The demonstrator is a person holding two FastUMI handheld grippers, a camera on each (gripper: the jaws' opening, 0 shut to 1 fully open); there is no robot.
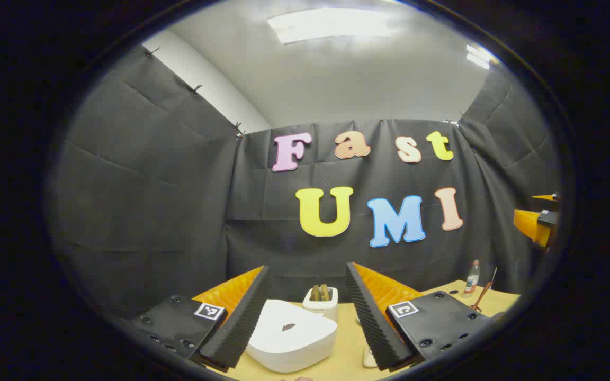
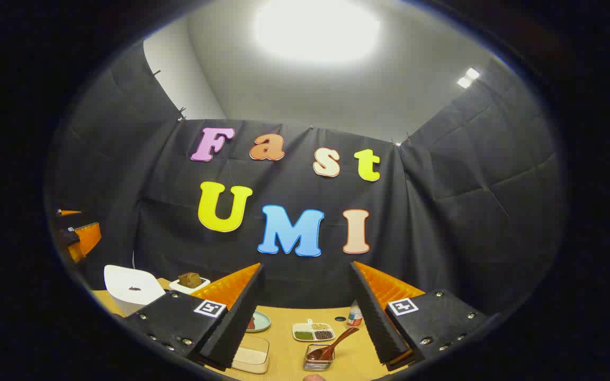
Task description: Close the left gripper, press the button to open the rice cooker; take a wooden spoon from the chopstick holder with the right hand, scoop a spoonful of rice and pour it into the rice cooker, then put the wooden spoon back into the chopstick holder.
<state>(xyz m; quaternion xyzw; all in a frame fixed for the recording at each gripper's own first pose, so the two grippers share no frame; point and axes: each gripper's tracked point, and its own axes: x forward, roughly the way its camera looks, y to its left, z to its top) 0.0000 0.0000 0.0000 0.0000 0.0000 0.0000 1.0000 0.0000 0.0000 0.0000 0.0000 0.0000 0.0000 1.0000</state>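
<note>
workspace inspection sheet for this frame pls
Surface: tan table, in use.
Job's things: white rice cooker, lid shut; wooden spoon in mesh holder; rice box.
Clutter: divided dish, bottle, small plate, white caddy.
Grippers: left gripper open above cooker; right gripper open, empty.
Cables: nothing seen.
Surroundings: black cloth walls, ceiling lights.

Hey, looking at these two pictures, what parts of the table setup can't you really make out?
- Rice cooker: in the left gripper view its near edge is cut off by the bottom edge, and the left finger covers its side; the button is too small to tell.
- Clear box: in the right gripper view the left finger overlaps it; contents unclear.
- Spoon holder: its base is cut off by the bottom edge.
- Bottle: partly behind the right finger.
</note>
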